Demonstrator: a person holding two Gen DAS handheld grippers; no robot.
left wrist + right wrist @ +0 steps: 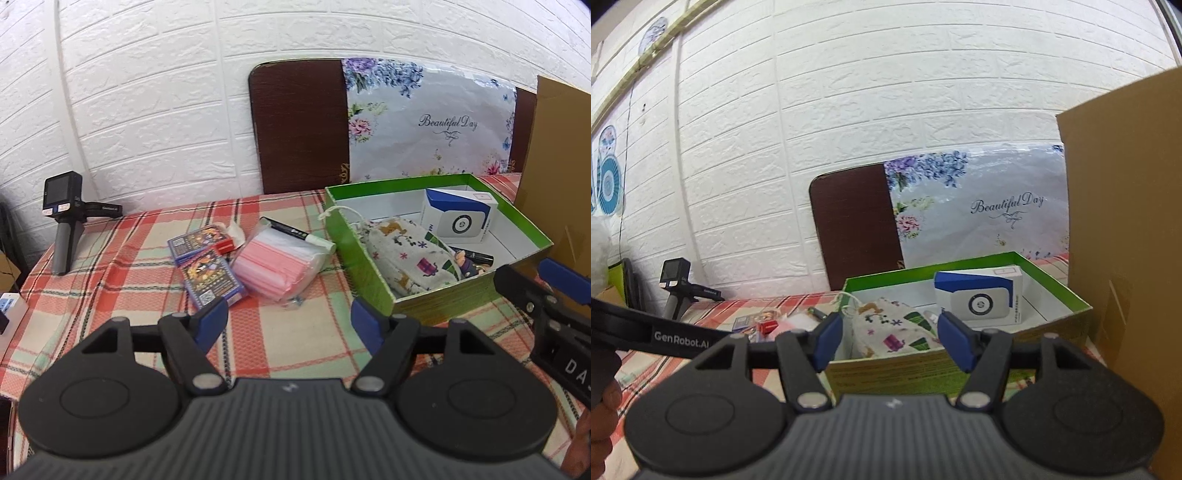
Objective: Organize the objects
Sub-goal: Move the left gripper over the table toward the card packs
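- Left wrist view: the left gripper (289, 320) hangs above the near part of the desk (295, 354), its blue-padded fingers (213, 319) spread apart with nothing between them.
- The desk carries a red, green and cream plaid cloth; a green box (373, 254) with a white inside sits toward its far right corner.
- In the box lie a patterned drawstring pouch (406, 254), a white and blue carton (458, 218) against the far wall, and a dark pen-like item (476, 254) near the right wall.
- Left of the box, on the cloth, lies a bag of pink sheets (275, 264); a black and white marker (299, 234) rests across its far end, close to the box's left wall.
- Further left are two blue card packs (212, 280) and a small red item (226, 244).
- A camera on a handle (64, 221) stands at the far left corner.
- The right gripper (546, 284) enters at the right edge, beside the box's near right corner; from here I cannot tell its finger state.
- Right wrist view: the right gripper (891, 338) hovers before the box's (908, 373) near wall, fingers (955, 341) apart and empty.
- The pouch (890, 332) and carton (979, 299) show inside; a cardboard sheet (1126, 240) stands at the right.
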